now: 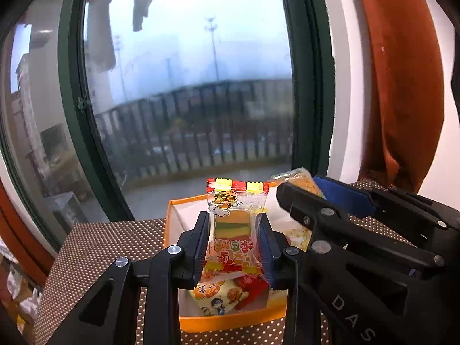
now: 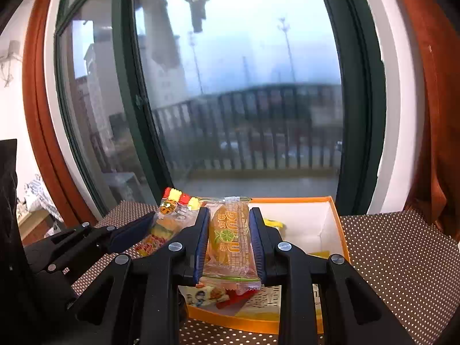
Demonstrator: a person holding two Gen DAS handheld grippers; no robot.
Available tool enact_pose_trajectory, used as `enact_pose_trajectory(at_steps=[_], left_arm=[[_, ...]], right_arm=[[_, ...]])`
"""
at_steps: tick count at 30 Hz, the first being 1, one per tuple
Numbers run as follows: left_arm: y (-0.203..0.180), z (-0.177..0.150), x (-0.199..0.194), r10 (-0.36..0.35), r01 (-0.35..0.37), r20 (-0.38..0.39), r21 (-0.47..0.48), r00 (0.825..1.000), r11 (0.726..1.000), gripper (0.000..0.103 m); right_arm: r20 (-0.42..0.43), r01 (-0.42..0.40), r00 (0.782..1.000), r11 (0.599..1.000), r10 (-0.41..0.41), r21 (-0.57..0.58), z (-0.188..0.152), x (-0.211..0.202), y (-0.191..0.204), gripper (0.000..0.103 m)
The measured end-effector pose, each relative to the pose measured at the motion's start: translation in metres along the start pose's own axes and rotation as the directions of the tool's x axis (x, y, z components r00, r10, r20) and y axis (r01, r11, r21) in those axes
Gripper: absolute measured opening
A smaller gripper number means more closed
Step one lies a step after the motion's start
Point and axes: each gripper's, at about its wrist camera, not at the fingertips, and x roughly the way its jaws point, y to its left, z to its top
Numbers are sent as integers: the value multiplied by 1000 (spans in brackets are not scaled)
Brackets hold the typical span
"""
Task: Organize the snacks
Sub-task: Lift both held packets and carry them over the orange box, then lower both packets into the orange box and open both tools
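Both tools are loaded, so the sorting is under way and not finished. The left tool [image 1: 234, 238] is clamped on a clear burger candy [image 1: 235, 224], held upright by its sides above the box [image 1: 230, 320]. The right tool [image 2: 228, 244] is clamped on an orange cake packet [image 2: 230, 244], likewise above the box. In the left view the right tool [image 1: 299, 198] sits just right of the candy, and the cake packet [image 1: 299, 179] peeks out beyond it. In the right view the left tool [image 2: 138, 230] sits just left of the cake, with the candy [image 2: 169, 224] in its grip.

The orange box stands open on the dotted surface [image 1: 115, 244], in front of the window [image 1: 187, 86]. Inside it lie at least a cartoon-printed pack [image 1: 218, 299] and a red wrapper [image 1: 250, 287], under the held candy. The far part of the box looks mostly bare, with something yellow [image 2: 274, 222] against its back wall. I cannot tell whether the two held snacks are going in or coming out; either way, both have yet to be set down, and no loose snacks show on the surface around the box.

Writing: the cake packet reads "DU U" in orange letters, with a lime slice standing between them, probably as another letter. The candy wrapper bears a burger cartoon on top and red Chinese characters lower down, seen upside down and too warped to read. The right tool's body carries the letters "DAS" [image 1: 349, 320].
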Motion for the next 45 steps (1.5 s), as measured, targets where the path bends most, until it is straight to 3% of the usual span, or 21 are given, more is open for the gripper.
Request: enact_pose_trajectory(at_steps=[6, 13, 22, 29, 31, 35, 39, 45], left_arm=[[-8, 4, 34, 11, -11, -44, -3, 999, 1000, 32], [-15, 6, 80, -12, 9, -112, -26, 994, 1000, 32], [-25, 14, 127, -27, 21, -158, -40, 987, 999, 32], [-37, 20, 157, 2, -6, -219, -19, 976, 1000, 35], [-40, 22, 163, 29, -31, -241, -5, 970, 1000, 38], [-39, 19, 179, 39, -41, -350, -1, 936, 999, 59], [-38, 21, 176, 63, -64, -339, 9, 939, 998, 69], [-35, 16, 168, 66, -69, -333, 1, 941, 998, 80]], right_arm=[[-34, 31, 999, 999, -30, 42, -1, 25, -21, 31], [-31, 178, 984, 983, -176, 46, -3, 49, -43, 31], [-79, 115, 992, 978, -103, 172, -6, 79, -76, 31], [-131, 77, 990, 959, -42, 273, -11, 107, -98, 31], [-157, 61, 988, 940, -8, 336, -13, 116, -105, 31], [-213, 79, 977, 910, 11, 406, -18, 131, -111, 31], [-220, 61, 975, 912, 32, 406, -16, 133, -106, 31], [-253, 112, 967, 922, -15, 370, -16, 138, -96, 32]])
